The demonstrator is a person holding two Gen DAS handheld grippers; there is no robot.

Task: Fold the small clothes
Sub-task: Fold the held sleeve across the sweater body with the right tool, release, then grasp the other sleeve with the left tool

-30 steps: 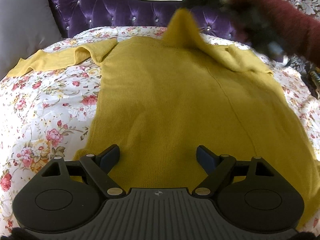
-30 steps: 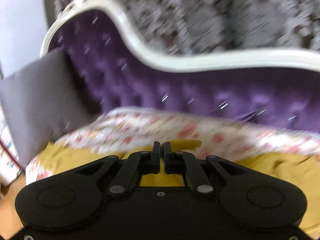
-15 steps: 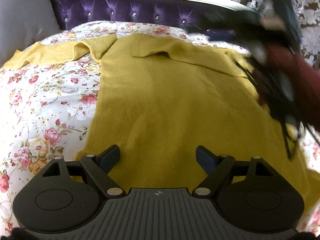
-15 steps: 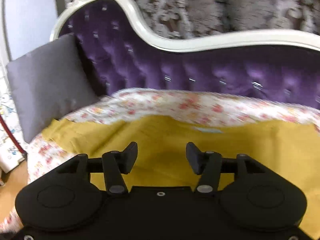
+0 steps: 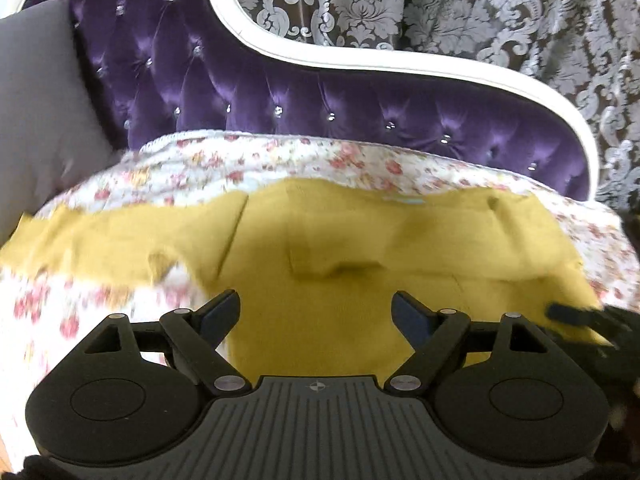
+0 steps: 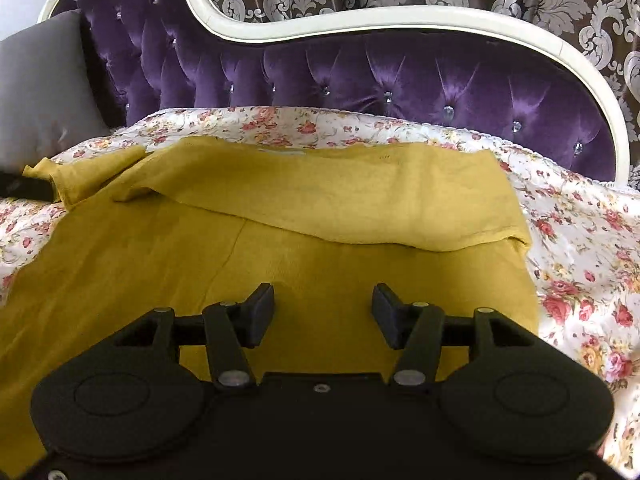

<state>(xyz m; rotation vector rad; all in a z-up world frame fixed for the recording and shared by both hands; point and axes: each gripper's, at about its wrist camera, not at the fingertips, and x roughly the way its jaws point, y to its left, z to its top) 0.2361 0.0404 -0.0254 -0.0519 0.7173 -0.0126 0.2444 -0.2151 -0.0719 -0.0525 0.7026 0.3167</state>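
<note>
A mustard-yellow knit sweater (image 5: 320, 280) lies spread on the floral cover. Seen from the right wrist, one sleeve (image 6: 340, 200) is folded across the top of the sweater body (image 6: 280, 272). The other sleeve (image 5: 100, 240) stretches out to the left over the flowers. My left gripper (image 5: 316, 312) hovers over the sweater's upper body, open, with nothing between its fingers. My right gripper (image 6: 323, 312) is over the middle of the sweater, open and empty too. A dark finger of the right gripper (image 5: 576, 314) shows at the sweater's right edge in the left wrist view.
The floral cover (image 6: 580, 248) lies on a sofa with a purple tufted backrest (image 6: 400, 76) and a white curved frame (image 5: 360, 60). A grey cushion (image 6: 36, 92) leans at the left end. A patterned curtain (image 5: 480, 8) hangs behind.
The right gripper opened and let go of the sleeve, which now lies folded across the sweater's top, and it sank lower. The left gripper moved up the sweater toward the collar.
</note>
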